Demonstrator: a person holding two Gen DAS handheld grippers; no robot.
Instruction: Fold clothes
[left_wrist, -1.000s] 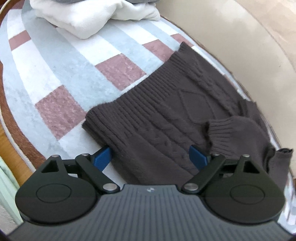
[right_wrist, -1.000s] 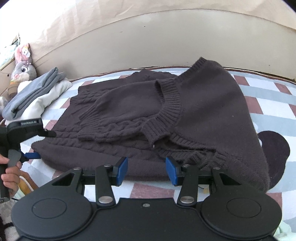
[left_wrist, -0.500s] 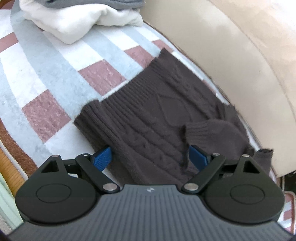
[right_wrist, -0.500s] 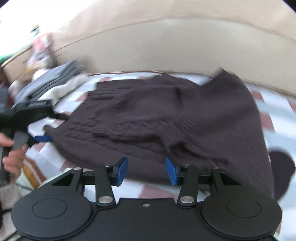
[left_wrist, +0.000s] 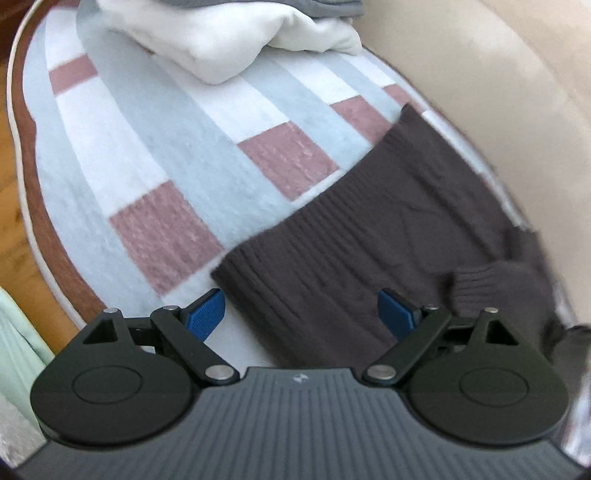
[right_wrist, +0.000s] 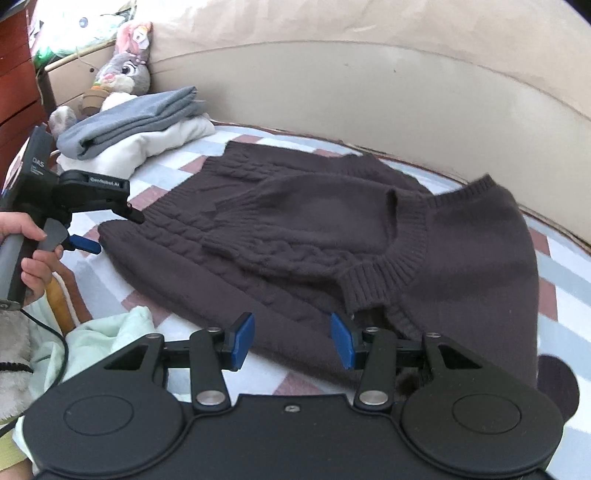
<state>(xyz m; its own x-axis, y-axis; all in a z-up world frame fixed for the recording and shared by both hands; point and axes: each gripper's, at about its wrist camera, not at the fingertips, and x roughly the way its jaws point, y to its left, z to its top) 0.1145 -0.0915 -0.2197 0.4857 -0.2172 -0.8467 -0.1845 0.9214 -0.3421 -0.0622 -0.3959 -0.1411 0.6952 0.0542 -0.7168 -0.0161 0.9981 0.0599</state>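
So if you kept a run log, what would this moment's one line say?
task: fold clothes | dark sweater: partly folded on bed | left gripper: open at hem corner | right gripper: open at near edge | folded stack: aside

The left wrist view looks steeply down from close above the hem corner of the dark sweater (left_wrist: 369, 258), facing the stacked clothes (left_wrist: 236, 40). The right wrist view sits near the sweater's front edge, facing the beige backrest (right_wrist: 369, 92). The 2 views share the sweater, stack and checked blanket (left_wrist: 155, 155).
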